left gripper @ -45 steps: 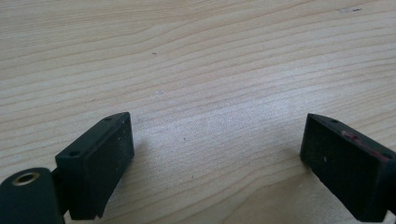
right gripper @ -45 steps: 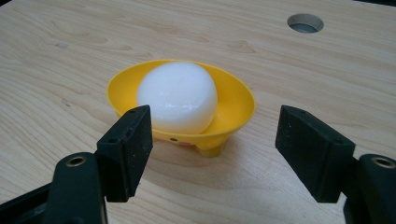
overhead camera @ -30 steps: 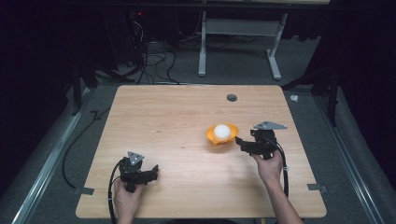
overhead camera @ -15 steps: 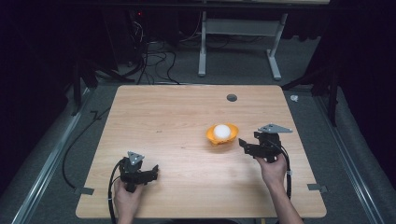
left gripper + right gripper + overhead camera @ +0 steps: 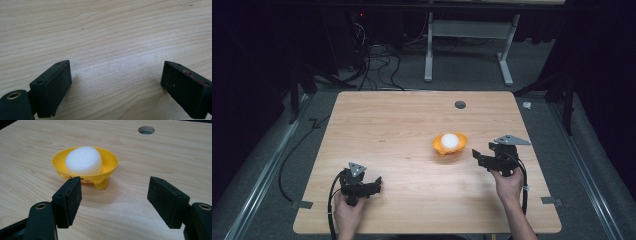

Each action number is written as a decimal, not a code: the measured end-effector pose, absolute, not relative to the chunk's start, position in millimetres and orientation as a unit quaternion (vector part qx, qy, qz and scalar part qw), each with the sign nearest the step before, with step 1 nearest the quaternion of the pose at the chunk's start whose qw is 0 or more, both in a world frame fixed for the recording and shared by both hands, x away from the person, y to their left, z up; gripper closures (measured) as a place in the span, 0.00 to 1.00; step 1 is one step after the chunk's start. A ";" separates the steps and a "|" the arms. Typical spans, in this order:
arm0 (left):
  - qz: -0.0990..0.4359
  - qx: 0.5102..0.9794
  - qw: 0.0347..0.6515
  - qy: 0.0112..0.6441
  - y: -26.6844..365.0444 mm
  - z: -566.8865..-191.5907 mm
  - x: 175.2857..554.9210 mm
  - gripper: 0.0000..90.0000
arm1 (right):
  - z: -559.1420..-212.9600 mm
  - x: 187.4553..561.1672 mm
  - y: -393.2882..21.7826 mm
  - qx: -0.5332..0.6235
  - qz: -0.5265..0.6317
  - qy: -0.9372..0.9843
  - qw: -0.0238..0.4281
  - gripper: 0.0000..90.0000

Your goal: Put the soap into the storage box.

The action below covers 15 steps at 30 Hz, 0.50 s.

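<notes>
Here, one yellow dish [image 5: 450,144] stands on the wooden table [image 5: 397,125], right of centre, holding one white soap bar [image 5: 449,140]. Two hand-held grippers appear. The right gripper [image 5: 476,158] sits near the dish on its right, jaws spread wide and empty, facing the dish [image 5: 85,165] and soap bar [image 5: 83,160]. The left gripper [image 5: 378,183] rests well apart at the near left, jaws likewise spread over bare wood. One round hole [image 5: 460,105] pierces the far tabletop.
</notes>
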<state>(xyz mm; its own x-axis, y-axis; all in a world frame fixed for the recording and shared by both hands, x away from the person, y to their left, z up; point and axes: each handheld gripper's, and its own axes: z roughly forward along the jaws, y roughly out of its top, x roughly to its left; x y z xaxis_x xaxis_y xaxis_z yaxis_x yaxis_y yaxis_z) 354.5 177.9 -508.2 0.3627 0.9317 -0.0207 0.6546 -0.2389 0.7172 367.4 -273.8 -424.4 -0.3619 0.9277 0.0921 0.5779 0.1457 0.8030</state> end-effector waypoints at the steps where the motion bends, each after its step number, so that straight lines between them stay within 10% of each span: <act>1: 0.213 0.758 0.327 0.523 177.9 -508.3 354.5 0.11 | -424.8 367.1 -274.6 0.520 0.395 0.724 0.222 0.32; 15: 0.212 0.758 0.327 0.523 177.9 -508.2 354.5 0.11 | -431.5 361.1 -282.3 0.531 0.391 0.718 0.221 0.32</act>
<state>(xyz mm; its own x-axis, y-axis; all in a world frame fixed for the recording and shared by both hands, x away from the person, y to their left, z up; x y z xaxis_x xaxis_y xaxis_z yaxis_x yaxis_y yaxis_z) 354.5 177.9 -508.2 0.3628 0.9316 -0.0208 0.6548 -0.2390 0.7171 361.1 -282.3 -431.5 -0.3389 0.9357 0.0983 0.5899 0.1300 0.7969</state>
